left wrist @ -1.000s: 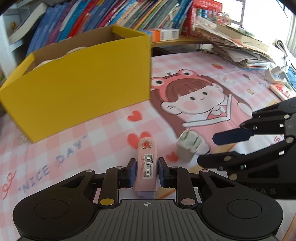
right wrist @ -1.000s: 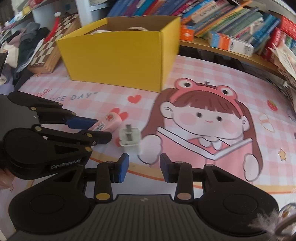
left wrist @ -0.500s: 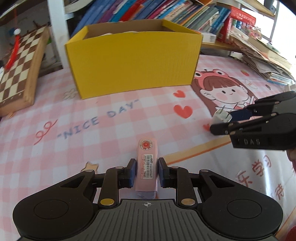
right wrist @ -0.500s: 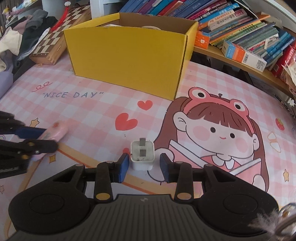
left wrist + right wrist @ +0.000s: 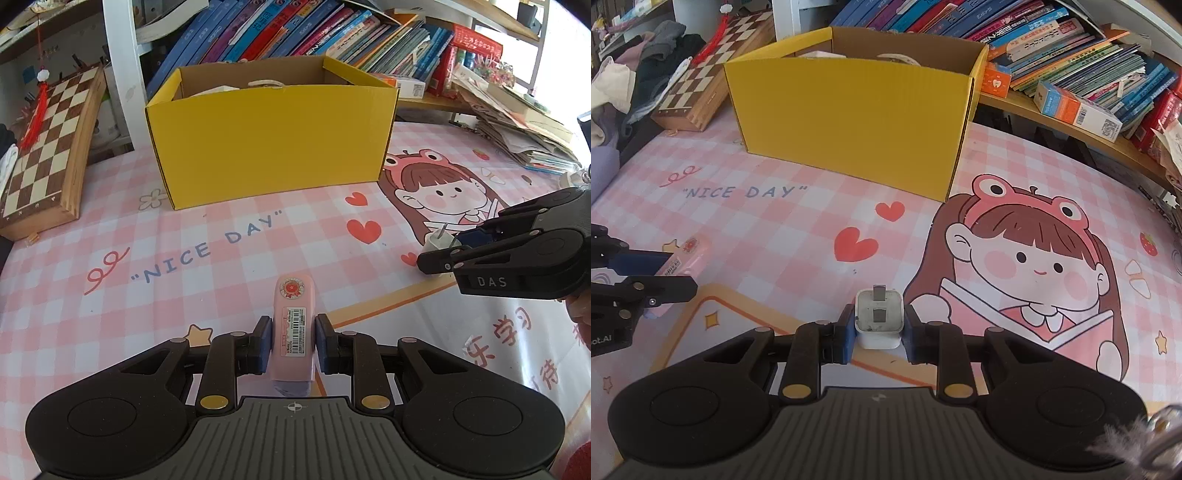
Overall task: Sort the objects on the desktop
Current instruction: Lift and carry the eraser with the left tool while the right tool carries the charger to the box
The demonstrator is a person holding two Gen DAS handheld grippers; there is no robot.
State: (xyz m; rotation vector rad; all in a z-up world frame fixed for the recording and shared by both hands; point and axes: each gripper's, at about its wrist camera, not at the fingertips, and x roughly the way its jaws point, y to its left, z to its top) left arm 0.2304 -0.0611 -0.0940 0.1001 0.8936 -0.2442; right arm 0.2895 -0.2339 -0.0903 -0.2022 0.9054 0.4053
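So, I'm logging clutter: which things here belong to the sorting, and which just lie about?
In the job:
pink case, left gripper
white charger plug, right gripper
yellow box

Lying about:
chessboard
books
clothes

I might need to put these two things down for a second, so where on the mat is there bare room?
Bare mat lies between the yellow box and the left gripper, around the NICE DAY lettering. More lies over the cartoon girl, right of the right gripper. It is crowded by the chessboard and paper stack.
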